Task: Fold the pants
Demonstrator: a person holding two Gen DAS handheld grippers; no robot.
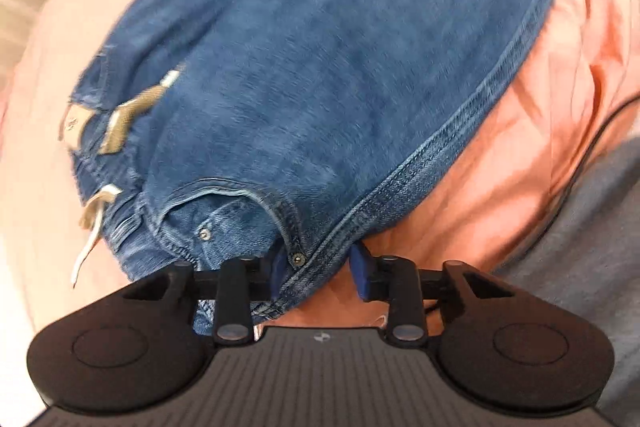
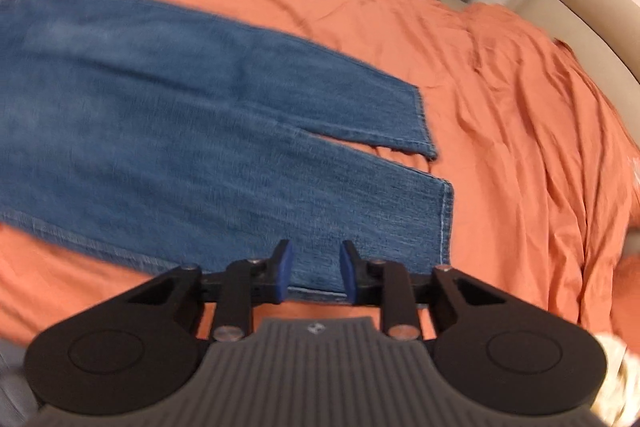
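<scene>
Left gripper point(image 1: 318, 273): at the waist end of the jeans point(image 1: 320, 67), pointing steeply down; the side-seam corner by the pocket rivet sits between its blue pads, which look close on the denim, though whether they pinch it I cannot tell.
Jeans' long axis: runs from the waistband under the left gripper out to the leg hems near the right one, flat on the orange bedsheet point(image 2: 500, 67).
Right gripper point(image 2: 314, 277): at the near leg's hem point(image 2: 444, 223), jaws narrowed with a clear gap, straddling the denim edge, not yet pinching.
Nearer hand: each holds its own end, so a lengthwise fold looks likely.
</scene>
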